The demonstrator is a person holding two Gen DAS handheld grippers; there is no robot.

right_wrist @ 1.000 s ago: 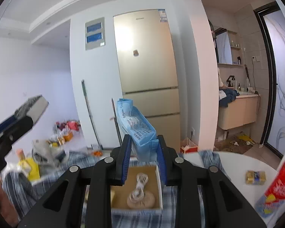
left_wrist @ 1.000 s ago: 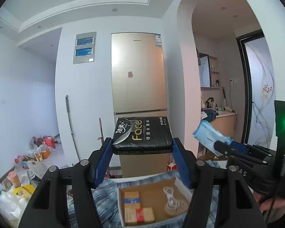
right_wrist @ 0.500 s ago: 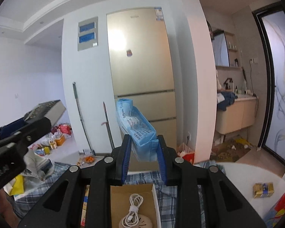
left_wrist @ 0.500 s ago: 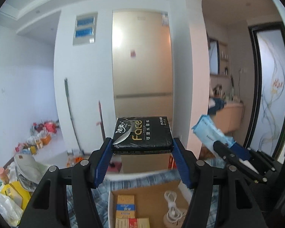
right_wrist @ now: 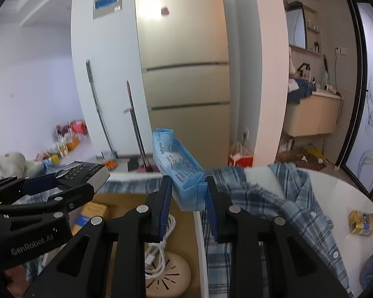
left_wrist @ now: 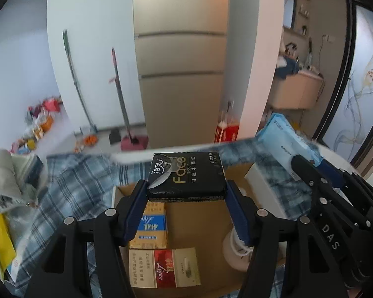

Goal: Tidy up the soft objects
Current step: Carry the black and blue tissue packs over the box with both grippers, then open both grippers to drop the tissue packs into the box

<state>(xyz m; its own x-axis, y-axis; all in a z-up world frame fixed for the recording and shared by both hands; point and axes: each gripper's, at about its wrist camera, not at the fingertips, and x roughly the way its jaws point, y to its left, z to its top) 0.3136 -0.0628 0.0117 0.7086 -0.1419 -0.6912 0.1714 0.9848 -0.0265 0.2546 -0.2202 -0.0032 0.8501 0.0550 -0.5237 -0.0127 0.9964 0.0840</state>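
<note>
Tissue packs lowered toward cardboard box (left_wrist: 201, 226) — black tissue pack (left_wrist: 186, 176) pinched in left hand-held gripper (left_wrist: 186, 196), blue tissue pack (right_wrist: 179, 171) in right hand-held gripper (right_wrist: 188, 193) — likely release next.

blue wipes pack (right_wrist: 179, 171) in right gripper (right_wrist: 187, 193)

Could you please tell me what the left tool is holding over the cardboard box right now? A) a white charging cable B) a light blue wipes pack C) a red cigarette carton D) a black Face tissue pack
D: the left tool is clamped on the black Face tissue pack above the cardboard box, while the light blue wipes pack sits in the right tool.
</note>
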